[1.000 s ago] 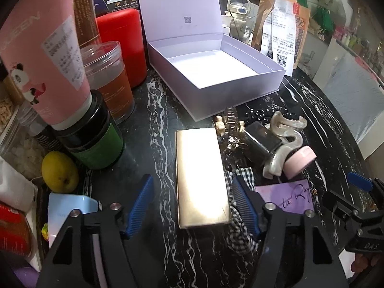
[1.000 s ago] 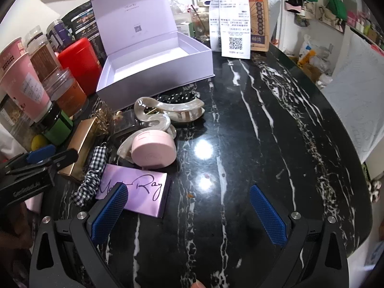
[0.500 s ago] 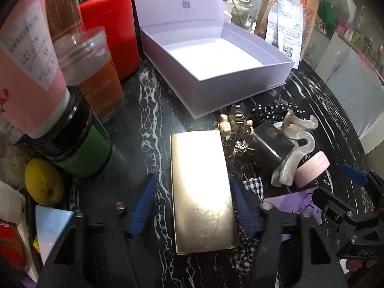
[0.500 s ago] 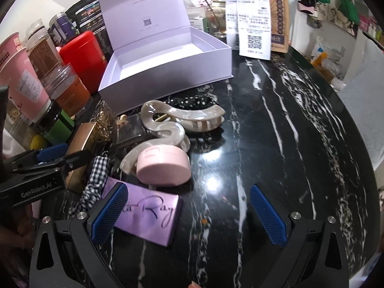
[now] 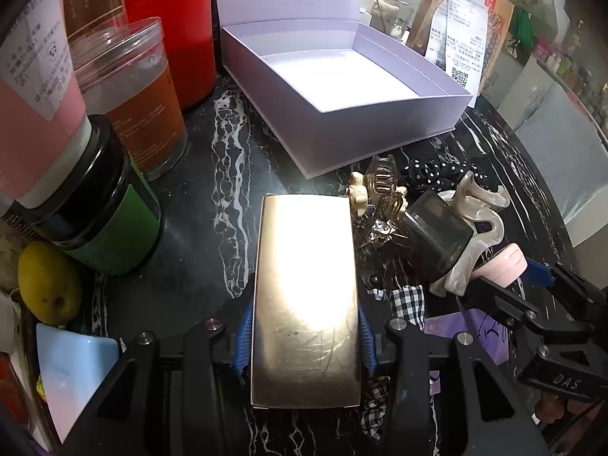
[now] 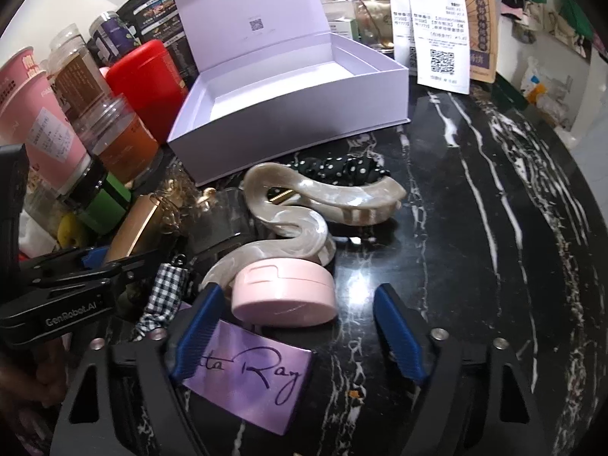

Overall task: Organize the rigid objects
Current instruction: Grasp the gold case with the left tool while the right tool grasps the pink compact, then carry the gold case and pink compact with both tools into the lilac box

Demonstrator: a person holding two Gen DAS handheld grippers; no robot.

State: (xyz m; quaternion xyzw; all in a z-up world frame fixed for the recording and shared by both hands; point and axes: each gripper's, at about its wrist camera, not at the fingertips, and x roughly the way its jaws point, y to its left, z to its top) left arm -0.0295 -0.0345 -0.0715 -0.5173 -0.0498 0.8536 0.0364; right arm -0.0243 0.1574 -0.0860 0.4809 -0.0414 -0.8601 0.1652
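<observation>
the gold case (image 5: pixel 307 304) looks like brushed metal, glossy, with fine scratches and a strong glare. the table (image 6: pixel 494 228) is polished black marble with white veins. the pink compact (image 6: pixel 283 292) is smooth satin plastic. the big hair claw (image 6: pixel 304 205) is pearly glossy plastic. the lavender box (image 5: pixel 342 114) is matt card.

Item count: one open lilac box (image 6: pixel 288 121), one gold case (image 5: pixel 306 304), two pearly hair claws (image 6: pixel 323 197), one pink compact (image 6: pixel 285 292), one purple card (image 6: pixel 250 376), one red canister (image 6: pixel 148 79), one lemon (image 5: pixel 47 288).
</observation>
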